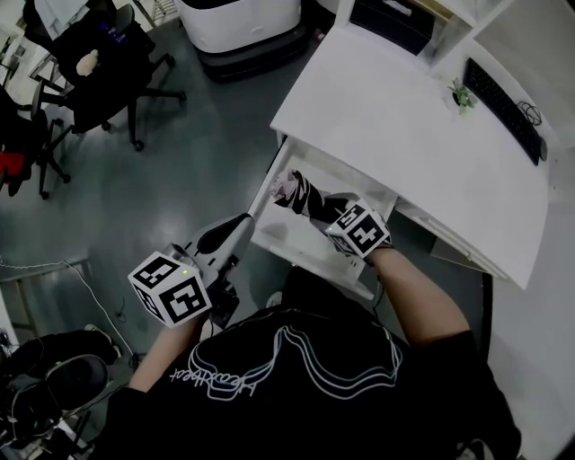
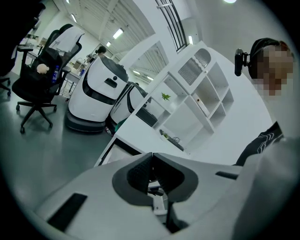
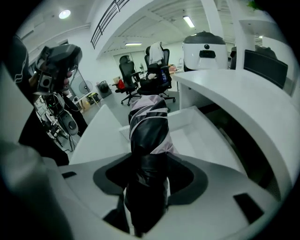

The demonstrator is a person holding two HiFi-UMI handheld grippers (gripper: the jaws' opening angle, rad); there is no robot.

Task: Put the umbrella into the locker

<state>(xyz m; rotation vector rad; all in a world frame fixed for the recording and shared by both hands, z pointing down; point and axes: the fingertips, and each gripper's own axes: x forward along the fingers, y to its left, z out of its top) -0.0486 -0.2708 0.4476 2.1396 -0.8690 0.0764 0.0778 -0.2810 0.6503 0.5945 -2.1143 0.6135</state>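
My right gripper (image 1: 316,205) is shut on a folded umbrella (image 1: 296,190), black with pale pink stripes. It hangs over the open white locker compartment (image 1: 355,178), which is pulled out from under the desk. In the right gripper view the umbrella (image 3: 149,129) runs out from between the jaws of the right gripper (image 3: 149,176), tip towards the compartment's white floor (image 3: 201,136). My left gripper (image 1: 225,238) hovers to the left of the compartment, above the grey floor. In its own view the left gripper (image 2: 151,158) has its pads closed together with nothing between them.
A white desk (image 1: 404,117) carries a black keyboard (image 1: 503,108) and a small plant (image 1: 463,94). Black office chairs (image 1: 108,72) and a white machine (image 1: 238,27) stand on the grey floor behind. Cables and dark gear (image 1: 54,386) lie at the lower left.
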